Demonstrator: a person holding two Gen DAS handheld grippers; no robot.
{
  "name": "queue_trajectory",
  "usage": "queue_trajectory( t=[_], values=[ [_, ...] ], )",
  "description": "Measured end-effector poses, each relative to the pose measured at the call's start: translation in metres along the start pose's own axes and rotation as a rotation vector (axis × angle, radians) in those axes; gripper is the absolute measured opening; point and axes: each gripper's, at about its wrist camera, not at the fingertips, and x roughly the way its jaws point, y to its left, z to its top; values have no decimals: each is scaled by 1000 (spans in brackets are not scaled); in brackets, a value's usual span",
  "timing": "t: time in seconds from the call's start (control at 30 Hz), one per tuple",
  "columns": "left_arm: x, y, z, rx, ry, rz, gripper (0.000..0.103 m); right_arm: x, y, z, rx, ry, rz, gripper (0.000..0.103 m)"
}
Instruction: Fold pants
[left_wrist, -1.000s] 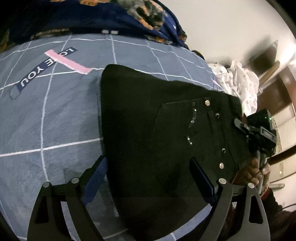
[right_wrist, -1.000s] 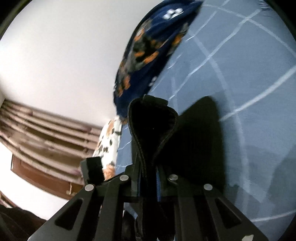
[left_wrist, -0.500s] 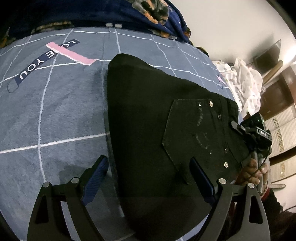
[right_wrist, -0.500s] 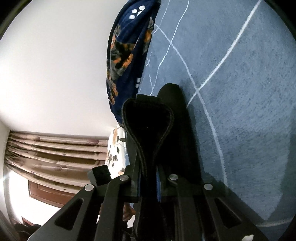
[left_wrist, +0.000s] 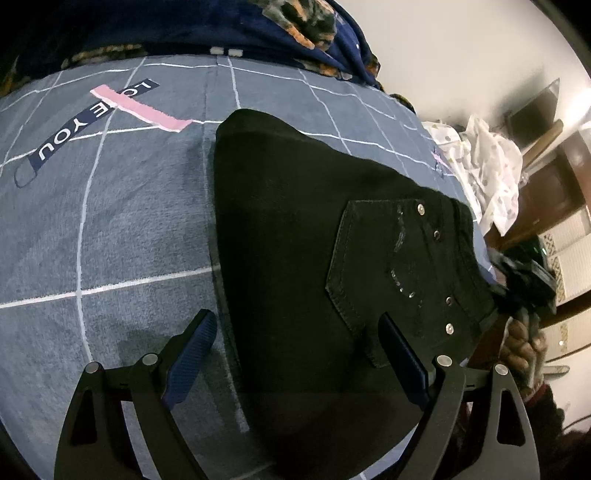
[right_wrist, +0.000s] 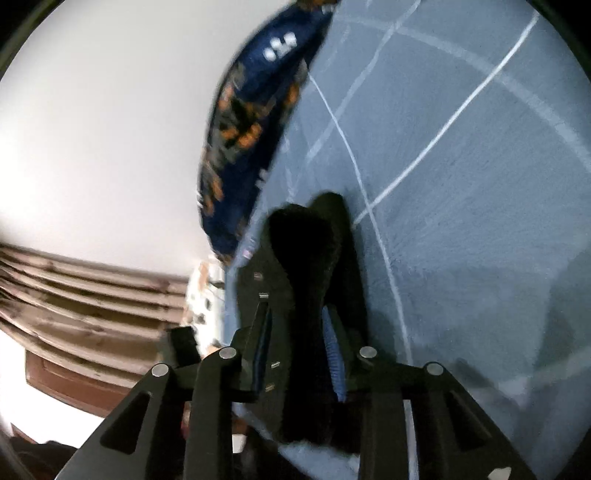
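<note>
Fingers (left_wrist: 192, 354) of my left gripper (left_wrist: 295, 354) stand spread wide, nothing between the pads. They hover over the near edge of the pants (left_wrist: 295, 240), one finger over the bedsheet (left_wrist: 110, 240), the other over the black cloth just below the back pocket (left_wrist: 391, 258).

My right gripper (right_wrist: 301, 339) is opening. A thick fold of the pants' waistband (right_wrist: 303, 258) sits between its fingers (right_wrist: 334, 354); the blue pad on one side shows clear of the cloth, so the pinch is letting go. Whether the other pad touches I cannot tell; the picture is blurred.

Pants lie folded flat on the bed, black, pocket side up, rivets showing. Waist end is at the right edge of the bed, where my right hand (left_wrist: 521, 343) holds its gripper; fold end points toward the blanket (left_wrist: 221, 26).

Bedsheet is grey-blue with a white grid, a pink strip (left_wrist: 144, 109) and a dark printed band crossing it, well apart from the pants. Blanket, navy with orange print, is heaped along the far side. White spotted cloth (left_wrist: 487, 170) lies past the bed's far right corner.
</note>
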Motion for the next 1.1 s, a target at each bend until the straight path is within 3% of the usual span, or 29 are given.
queue_trajectory(
  t=[0.1,0.37,0.67,0.73,0.8,1.1],
  values=[
    [-1,3,0,-15,-8,-23,89,-26,8,-22,36,-16,95,32],
    [-12,10,-3,-26,-47,-29,89,-22,-3,-66,111,1,24,37],
    [-36,36,-6,-84,-108,-30,89,-17,5,-67,106,-22,-32,38],
    [-32,36,-8,-79,-87,-35,89,-16,3,-68,111,-29,-44,35],
    [-28,33,-11,-60,-65,-30,89,-16,7,-68,80,-31,-89,18],
    [-18,9,-21,54,-15,5,89,-17,9,-75,55,-32,-153,15]
  ],
)
